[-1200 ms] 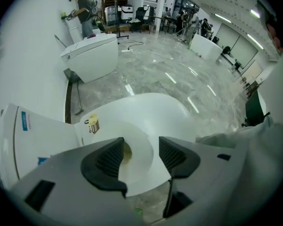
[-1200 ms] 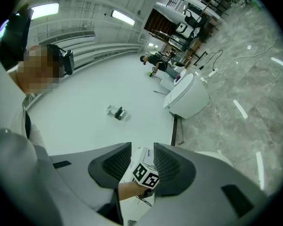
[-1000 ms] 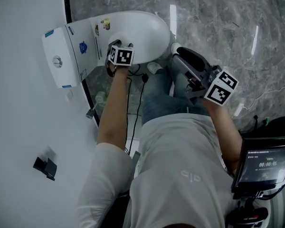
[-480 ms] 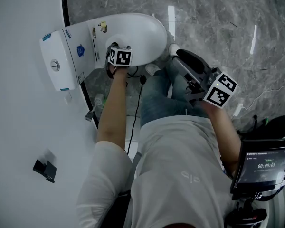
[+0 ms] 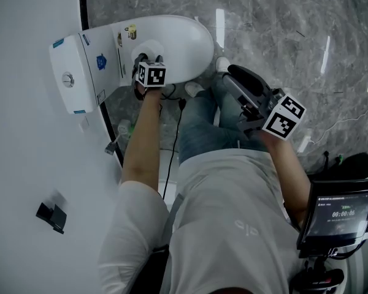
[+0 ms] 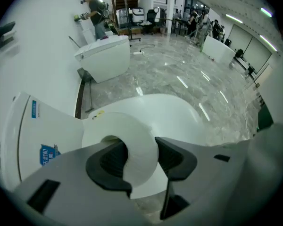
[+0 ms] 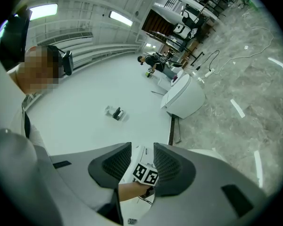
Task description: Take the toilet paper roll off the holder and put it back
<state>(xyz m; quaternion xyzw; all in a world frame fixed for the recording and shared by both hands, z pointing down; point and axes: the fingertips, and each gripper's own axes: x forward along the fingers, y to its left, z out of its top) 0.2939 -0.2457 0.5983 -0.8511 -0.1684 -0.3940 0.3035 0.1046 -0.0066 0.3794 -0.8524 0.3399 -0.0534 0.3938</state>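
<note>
Between the fingers (image 6: 108,166) of the left gripper (image 6: 139,150) sits the wall of the roll (image 6: 132,126): one finger reaches into the hollow core, the other presses on the outer wraps, so the jaws pinch the paper wall from inside and out. The roll is thus off the wall and in this gripper, just ahead of its fingertips, over the toilet lid (image 6: 174,109); whether it touches the lid I cannot tell. It looks light and soft. It should crush or unwind under a hard squeeze, and the stiff core is likely the safest part to bear on, as here. Left of the fingers stands the tank (image 6: 47,135). The right gripper (image 7: 141,149) is held back by the person's lap, its fingers spread with nothing between them; only the left gripper's marker cube (image 7: 145,173) shows far beyond the gap. Farther off, up on the white wall, is a small dark fitting, probably the holder (image 7: 116,113), well apart from both grippers.
</note>
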